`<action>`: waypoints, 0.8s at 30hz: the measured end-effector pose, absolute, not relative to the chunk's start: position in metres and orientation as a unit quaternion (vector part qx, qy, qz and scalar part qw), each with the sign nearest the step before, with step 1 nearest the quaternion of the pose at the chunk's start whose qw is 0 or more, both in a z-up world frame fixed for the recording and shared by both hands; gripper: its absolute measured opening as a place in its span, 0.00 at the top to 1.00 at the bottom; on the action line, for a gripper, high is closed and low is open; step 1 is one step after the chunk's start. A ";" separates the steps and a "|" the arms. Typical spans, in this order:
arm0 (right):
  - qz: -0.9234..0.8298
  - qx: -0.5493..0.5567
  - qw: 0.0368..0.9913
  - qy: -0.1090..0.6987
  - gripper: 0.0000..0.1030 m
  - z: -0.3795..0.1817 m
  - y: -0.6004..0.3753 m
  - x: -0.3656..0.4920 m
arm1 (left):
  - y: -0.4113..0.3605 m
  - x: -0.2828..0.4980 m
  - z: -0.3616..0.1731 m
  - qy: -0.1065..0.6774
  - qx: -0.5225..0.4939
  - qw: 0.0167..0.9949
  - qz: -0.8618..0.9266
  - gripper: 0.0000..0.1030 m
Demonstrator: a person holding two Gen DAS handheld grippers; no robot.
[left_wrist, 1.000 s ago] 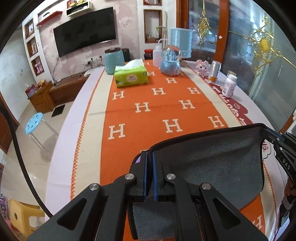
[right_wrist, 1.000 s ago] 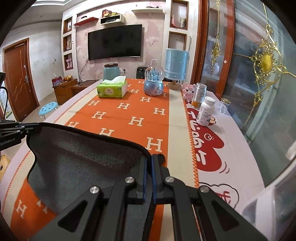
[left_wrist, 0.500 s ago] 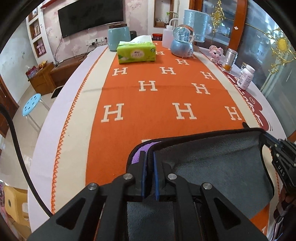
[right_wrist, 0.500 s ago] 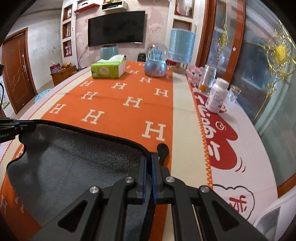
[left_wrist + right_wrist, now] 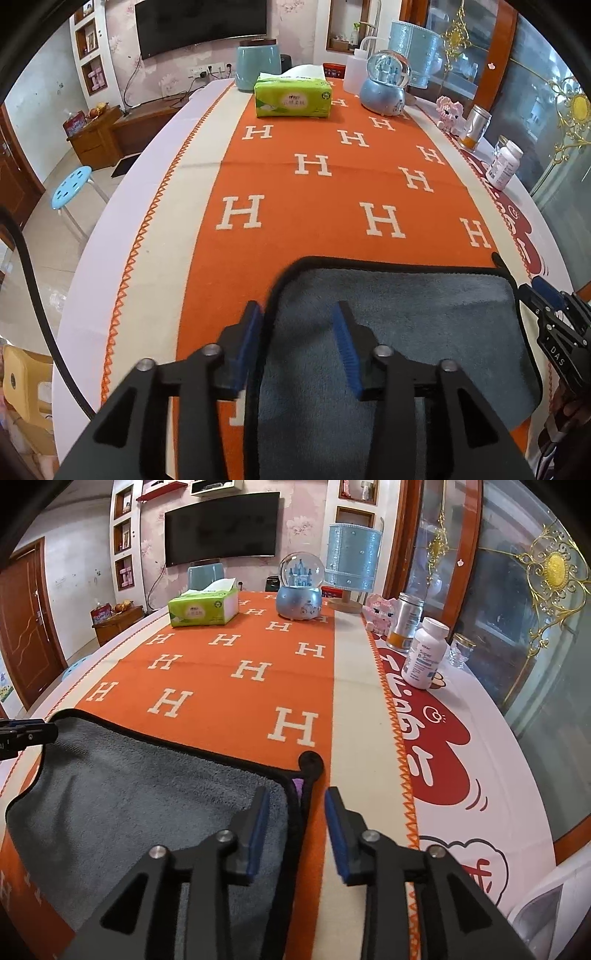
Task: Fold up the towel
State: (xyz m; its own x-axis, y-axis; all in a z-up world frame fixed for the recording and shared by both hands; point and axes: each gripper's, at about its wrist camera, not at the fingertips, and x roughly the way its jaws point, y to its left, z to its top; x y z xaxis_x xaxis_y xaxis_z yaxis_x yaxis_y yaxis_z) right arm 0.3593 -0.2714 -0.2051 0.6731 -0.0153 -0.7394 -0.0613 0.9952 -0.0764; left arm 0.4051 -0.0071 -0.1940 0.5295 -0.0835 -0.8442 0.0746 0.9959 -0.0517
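Note:
A grey towel (image 5: 399, 325) with black trim lies folded flat on the orange H-pattern runner (image 5: 314, 192); it also shows in the right wrist view (image 5: 140, 794). My left gripper (image 5: 297, 317) is open and empty above the towel's far left corner. My right gripper (image 5: 295, 797) is open and empty above the far right corner, where a black hanging loop (image 5: 310, 762) and a strip of purple underside (image 5: 299, 784) show. The right gripper also shows at the right edge of the left wrist view (image 5: 554, 314).
At the far end of the table stand a green tissue box (image 5: 291, 99), a snow globe (image 5: 384, 88), a teal jar (image 5: 256, 62) and a blue lamp (image 5: 352, 565). Along the right edge stand a white pill bottle (image 5: 424, 653), a metal can (image 5: 404, 624) and a pink toy (image 5: 380, 613).
Both grippers lowered the towel's far edge onto the runner and opened, letting go of its corners. The towel now lies flat.

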 end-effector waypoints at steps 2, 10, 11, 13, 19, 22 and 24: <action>0.013 -0.047 0.913 0.404 0.62 -0.203 -0.272 0.357 | -0.008 0.400 -0.191 0.480 -0.001 0.876 -0.045 0.48; 0.017 -0.040 0.913 0.406 0.50 -0.197 -0.271 0.337 | -0.006 0.376 -0.183 0.476 0.016 0.878 -0.033 0.39; 0.017 -0.037 0.913 0.406 0.48 -0.196 -0.271 0.333 | -0.006 0.373 -0.182 0.476 0.018 0.879 -0.031 0.38; 0.018 -0.035 0.913 0.405 0.44 -0.195 -0.269 0.327 | -0.003 0.364 -0.181 0.474 0.022 0.880 -0.024 0.36; 0.010 -0.027 0.914 0.405 0.39 -0.189 -0.263 0.302 | 0.008 0.329 -0.179 0.481 0.019 0.876 -0.015 0.32; 0.007 -0.014 0.913 0.409 0.35 -0.185 -0.260 0.287 | 0.015 0.308 -0.175 0.482 0.018 0.876 -0.013 0.29; 0.004 -0.004 0.912 0.411 0.32 -0.182 -0.258 0.275 | 0.021 0.292 -0.171 0.483 0.013 0.875 -0.013 0.29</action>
